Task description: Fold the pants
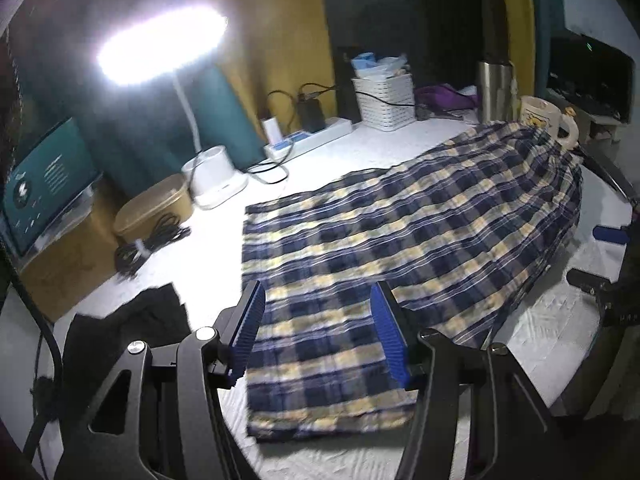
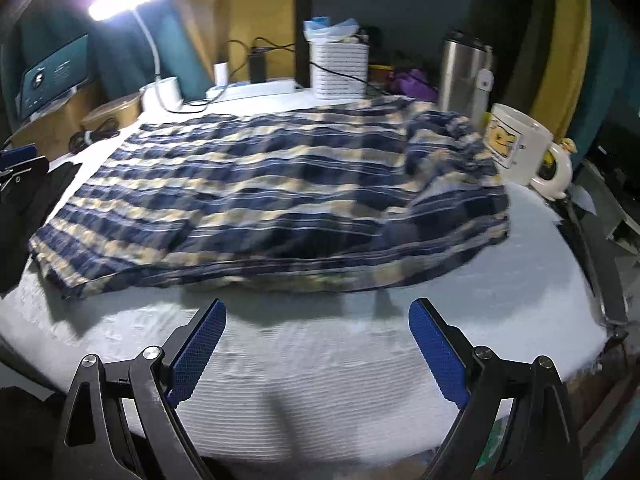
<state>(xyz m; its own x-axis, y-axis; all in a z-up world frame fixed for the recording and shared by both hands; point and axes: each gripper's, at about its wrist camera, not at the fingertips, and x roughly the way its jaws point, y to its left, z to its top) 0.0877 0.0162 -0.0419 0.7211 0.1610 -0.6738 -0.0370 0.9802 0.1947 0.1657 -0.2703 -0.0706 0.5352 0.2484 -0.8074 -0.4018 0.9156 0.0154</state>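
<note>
The pants [image 1: 400, 232] are blue, cream and white plaid and lie folded lengthwise on a white ribbed cloth [image 2: 320, 368]. Their leg end is nearest in the left wrist view and their bunched waist is at the far right by a mug. My left gripper [image 1: 317, 292] hovers open above the leg end, its blue pads apart and clear of the fabric. In the right wrist view the pants [image 2: 260, 192] stretch across the table. My right gripper [image 2: 318, 306] stands open over bare cloth just in front of their long edge, holding nothing.
A white mug [image 2: 520, 144] and a steel flask [image 2: 464, 76] stand by the waist end. At the back are a white basket [image 2: 340, 72], a power strip [image 1: 308, 138] and a lit desk lamp [image 1: 160, 44]. A black garment [image 1: 128, 328] and a cable bundle [image 1: 148, 244] lie at the left.
</note>
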